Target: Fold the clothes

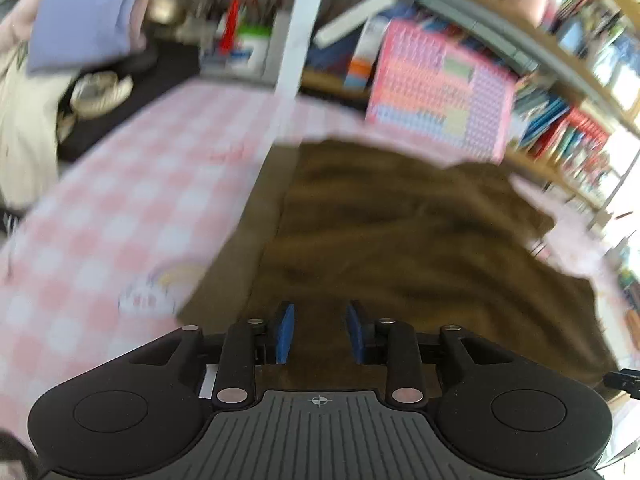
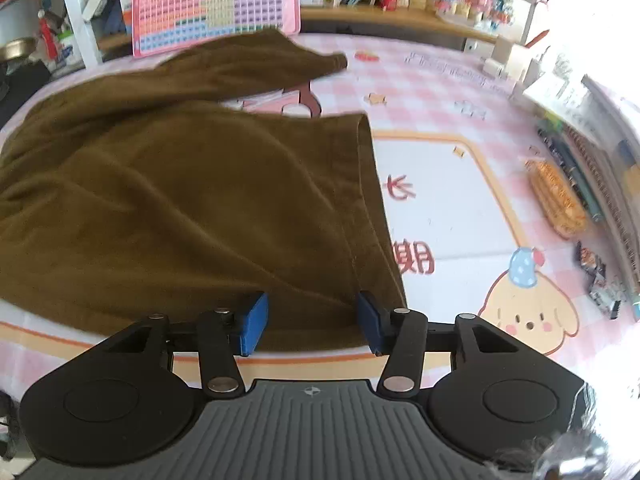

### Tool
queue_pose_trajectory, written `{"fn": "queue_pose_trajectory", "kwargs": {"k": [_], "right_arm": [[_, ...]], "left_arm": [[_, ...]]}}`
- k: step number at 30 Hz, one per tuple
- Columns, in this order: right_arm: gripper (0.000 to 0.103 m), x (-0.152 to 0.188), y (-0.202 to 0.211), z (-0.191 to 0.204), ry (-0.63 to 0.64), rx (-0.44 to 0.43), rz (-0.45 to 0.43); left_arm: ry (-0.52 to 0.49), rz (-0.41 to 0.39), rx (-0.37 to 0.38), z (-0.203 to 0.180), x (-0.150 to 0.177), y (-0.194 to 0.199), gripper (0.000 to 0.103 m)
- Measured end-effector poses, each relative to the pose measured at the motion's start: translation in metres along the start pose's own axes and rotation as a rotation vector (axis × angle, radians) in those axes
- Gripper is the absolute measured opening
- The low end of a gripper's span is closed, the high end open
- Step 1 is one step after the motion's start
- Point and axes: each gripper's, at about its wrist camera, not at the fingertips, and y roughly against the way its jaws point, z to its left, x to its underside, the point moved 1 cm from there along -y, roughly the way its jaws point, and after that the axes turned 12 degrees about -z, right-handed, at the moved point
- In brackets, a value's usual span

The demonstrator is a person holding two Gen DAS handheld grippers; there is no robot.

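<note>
On pink checked tabletop [image 2: 460, 92]: brown garment [image 2: 180, 184] spread, rumpled, sleeve [image 2: 256, 60] flung out far side. Right tool [image 2: 310, 320] released, straddling near hem corner. Left tool [image 1: 320, 330] released above cloth, view blurred. Judgement: grasp stage; next needs both tools pinching edge.

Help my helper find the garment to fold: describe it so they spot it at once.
Start at the pink-and-white checked tablecloth covering the table. Spread over its left half, in front of the pink chart board, lies the brown garment. It is the only dark, plain, wrinkled cloth there; everything around it is pastel and printed.
</note>
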Motion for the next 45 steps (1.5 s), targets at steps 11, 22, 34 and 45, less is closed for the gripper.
{"fn": "queue_pose_trajectory", "kwargs": {"k": [11, 22, 34, 45], "right_arm": [[0.047, -0.032, 0.039, 0.012, -0.012, 0.001, -0.141], [0.047, -0.042, 0.057, 0.011, 0.020, 0.001, -0.183], [0.048, -0.073, 0.012, -0.016, 0.123, -0.117, -0.177], [0.049, -0.140, -0.070, -0.072, 0.352, -0.369, -0.142]], "left_arm": [[-0.152, -0.125, 0.130, -0.048, -0.025, 0.015, 0.047], [-0.162, -0.130, 0.177, -0.065, -0.021, 0.009, 0.051], [-0.116, -0.120, 0.050, -0.098, -0.022, -0.012, 0.052], [-0.046, -0.115, -0.140, -0.178, -0.022, -0.032, 0.052]]}}
